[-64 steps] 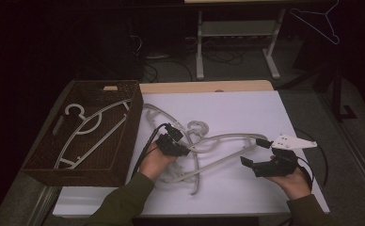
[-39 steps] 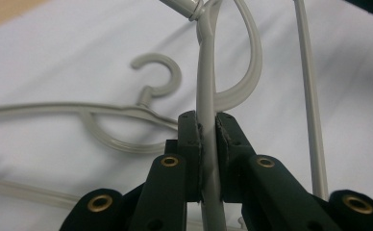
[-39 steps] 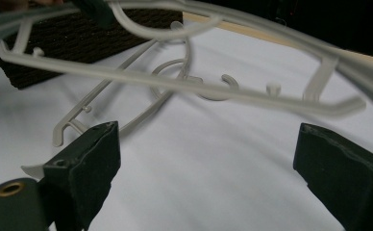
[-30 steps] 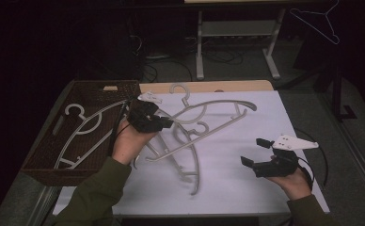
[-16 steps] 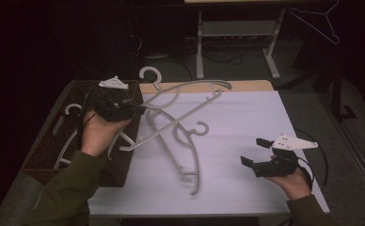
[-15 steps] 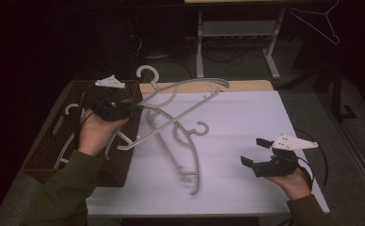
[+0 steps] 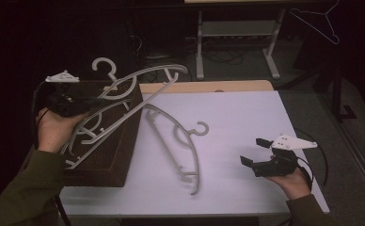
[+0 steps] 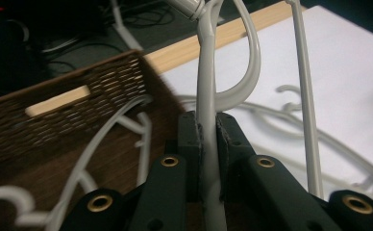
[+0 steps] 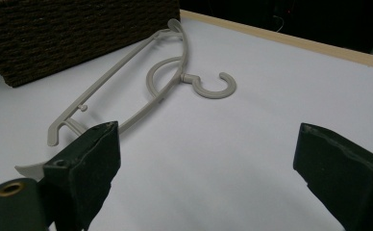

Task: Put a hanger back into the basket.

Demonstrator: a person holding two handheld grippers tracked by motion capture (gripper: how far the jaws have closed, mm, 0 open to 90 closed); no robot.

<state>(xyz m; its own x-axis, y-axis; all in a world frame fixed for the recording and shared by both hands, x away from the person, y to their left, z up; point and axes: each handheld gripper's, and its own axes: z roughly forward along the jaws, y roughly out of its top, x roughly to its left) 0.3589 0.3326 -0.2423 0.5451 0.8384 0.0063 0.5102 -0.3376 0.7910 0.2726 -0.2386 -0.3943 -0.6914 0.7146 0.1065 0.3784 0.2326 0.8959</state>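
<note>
While the left gripper (image 7: 93,100) is clamped on a grey hanger (image 7: 138,81) held slantwise above the wicker basket (image 7: 119,160), the other hanger (image 7: 176,141) is left lengthwise on the table (image 7: 246,122), nearer the opened right gripper (image 7: 255,153).

Held hanger (image 7: 124,101): smooth grey plastic, slight sheen. Second hanger (image 7: 176,141), at the table's centre: same plastic, matt. Basket (image 7: 117,155) at 9 o'clock: dark brown rough woven wicker. Table (image 7: 246,113): matt white top, pale wood edge. Left tool (image 8: 208,144) pads: matt black, rubbery.
</note>
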